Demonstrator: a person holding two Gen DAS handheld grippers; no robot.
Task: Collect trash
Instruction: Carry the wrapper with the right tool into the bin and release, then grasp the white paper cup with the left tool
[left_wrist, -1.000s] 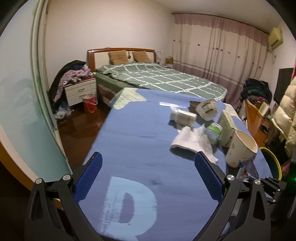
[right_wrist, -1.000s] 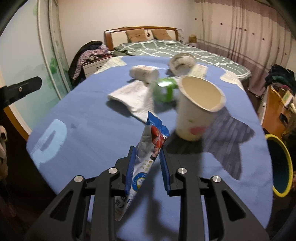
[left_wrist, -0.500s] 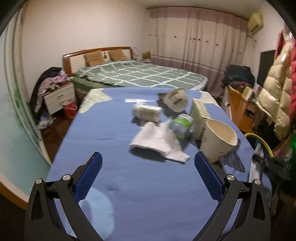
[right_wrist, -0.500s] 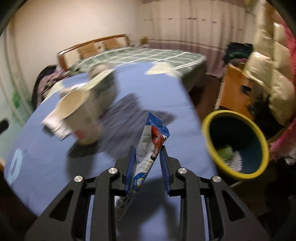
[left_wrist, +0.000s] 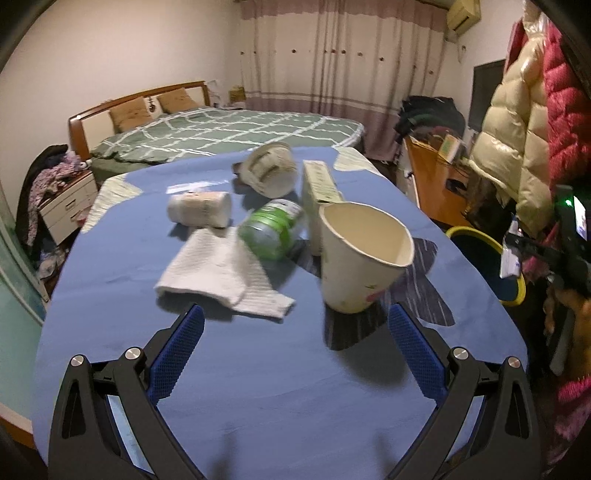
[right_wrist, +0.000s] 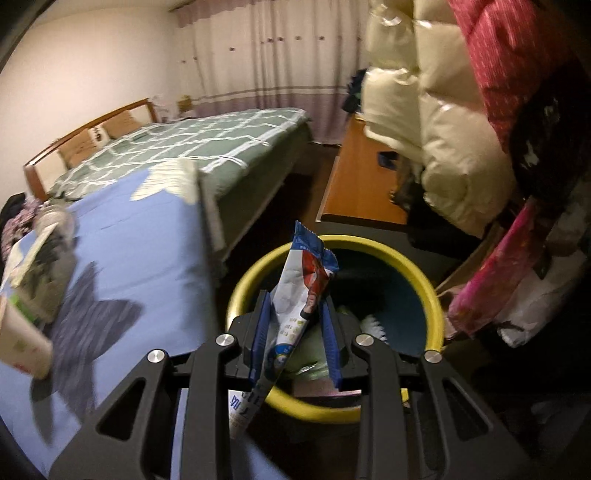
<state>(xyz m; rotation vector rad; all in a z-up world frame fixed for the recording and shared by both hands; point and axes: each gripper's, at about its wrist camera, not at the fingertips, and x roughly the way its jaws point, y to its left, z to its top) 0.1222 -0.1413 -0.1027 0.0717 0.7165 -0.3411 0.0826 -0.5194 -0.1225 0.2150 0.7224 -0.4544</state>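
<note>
My right gripper (right_wrist: 295, 306) is shut on a blue and white snack wrapper (right_wrist: 299, 295) and hangs over the yellow-rimmed bin (right_wrist: 417, 273), which holds some trash inside. My left gripper (left_wrist: 293, 325) is open above the blue table (left_wrist: 258, 369), nothing between its fingers. Just ahead of it lie a white tissue (left_wrist: 221, 273), an upright paper cup (left_wrist: 362, 254), a green-labelled bottle (left_wrist: 273, 229), a small cup on its side (left_wrist: 201, 208), a tipped paper bowl (left_wrist: 269, 170) and a carton (left_wrist: 319, 184). The bin's rim (left_wrist: 476, 236) shows beside the table at right.
A green checked bed (left_wrist: 229, 133) lies behind the table. Padded coats (right_wrist: 443, 129) hang close to the right of the bin, with bags (right_wrist: 498, 280) beside it. A wooden desk (left_wrist: 432, 177) stands at the right, a nightstand (left_wrist: 66, 210) at the left.
My right gripper swung right with the wrapper, from over the table to above the bin. My left gripper moved forward and right, closer to the tissue and the paper cup.
</note>
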